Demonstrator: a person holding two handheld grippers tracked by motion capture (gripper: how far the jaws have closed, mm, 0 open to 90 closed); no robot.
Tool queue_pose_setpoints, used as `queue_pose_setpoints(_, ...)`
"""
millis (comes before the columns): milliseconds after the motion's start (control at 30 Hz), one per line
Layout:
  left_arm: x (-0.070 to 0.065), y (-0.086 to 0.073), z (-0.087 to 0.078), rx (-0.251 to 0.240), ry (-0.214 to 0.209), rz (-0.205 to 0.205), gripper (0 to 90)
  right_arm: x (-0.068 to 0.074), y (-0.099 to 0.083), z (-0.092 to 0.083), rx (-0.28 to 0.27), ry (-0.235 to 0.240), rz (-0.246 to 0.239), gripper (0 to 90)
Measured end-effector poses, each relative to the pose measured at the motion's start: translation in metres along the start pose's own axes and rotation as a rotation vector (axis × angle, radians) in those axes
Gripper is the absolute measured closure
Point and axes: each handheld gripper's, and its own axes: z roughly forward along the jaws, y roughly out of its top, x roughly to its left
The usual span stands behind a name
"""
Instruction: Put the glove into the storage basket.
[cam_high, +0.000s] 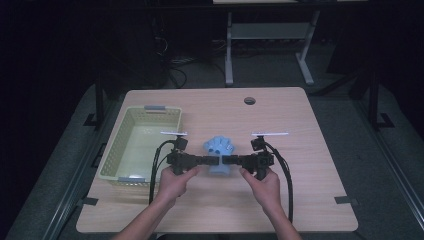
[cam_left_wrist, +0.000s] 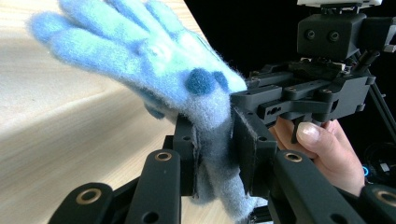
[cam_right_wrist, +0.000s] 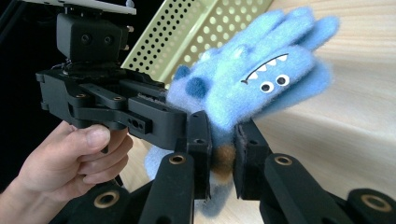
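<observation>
nearest, held level and pointed inward from both sides: left gripper (cam_high: 212, 160) and right gripper (cam_high: 231, 160), each pinching the cuff of the blue fuzzy glove (cam_high: 218, 150) over the table (cam_high: 300, 150). farther left, stood the green basket (cam_high: 112, 150).
</observation>
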Motion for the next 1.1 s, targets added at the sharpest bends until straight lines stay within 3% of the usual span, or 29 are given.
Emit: queue_pose_setpoints(1100,0.005,0.026,-0.076,-0.104,0.001,-0.001,71.5,0.053,0.055,0.045,0.031,0.044,-0.104,79.0)
